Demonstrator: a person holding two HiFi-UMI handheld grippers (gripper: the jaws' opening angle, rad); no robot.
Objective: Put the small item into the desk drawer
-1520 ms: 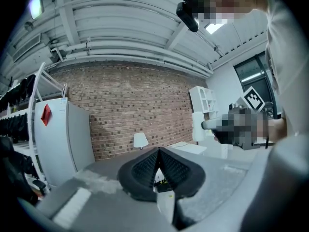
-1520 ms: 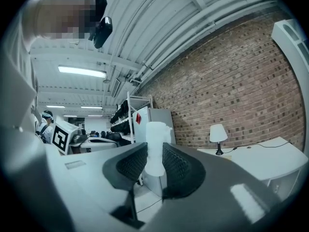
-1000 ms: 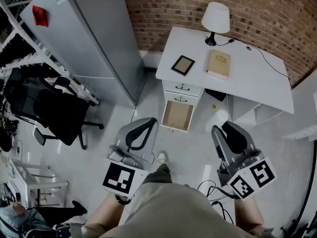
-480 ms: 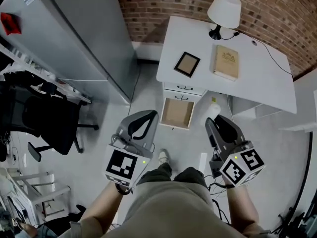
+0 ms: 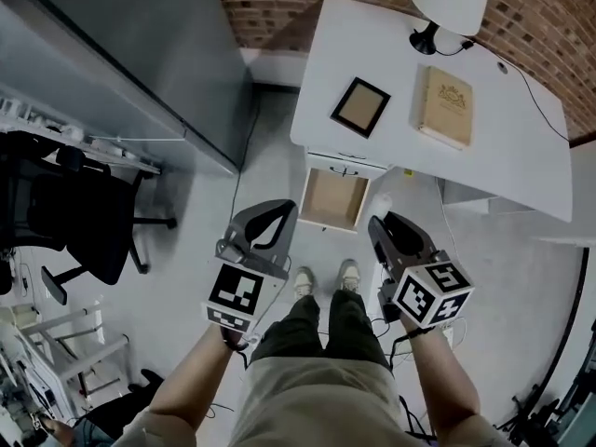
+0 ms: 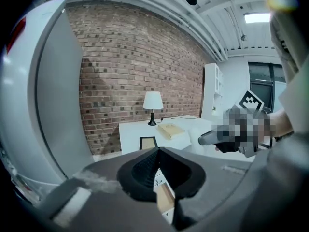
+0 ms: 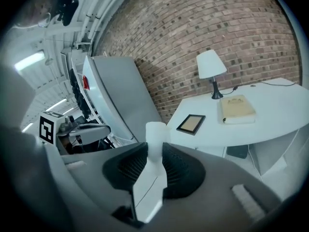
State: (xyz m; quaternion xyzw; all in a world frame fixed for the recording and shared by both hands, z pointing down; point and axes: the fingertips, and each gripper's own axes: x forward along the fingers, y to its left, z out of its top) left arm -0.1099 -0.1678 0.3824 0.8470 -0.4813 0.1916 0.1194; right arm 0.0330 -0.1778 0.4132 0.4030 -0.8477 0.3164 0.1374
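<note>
Closer now: we've stepped up to the open drawer (image 5: 331, 199). Right tool (image 7: 154, 151) clamps the white item (image 7: 155, 129) for carrying; left tool (image 6: 157, 153) rides along empty, jaws together.

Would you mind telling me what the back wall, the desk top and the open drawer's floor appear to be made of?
Back wall: rough red brick, with visible mortar lines. Desk top: smooth matte white, probably painted or laminated board. Open drawer's floor: bare tan, likely unfinished wood or fibreboard; grain cannot be made out.
</note>
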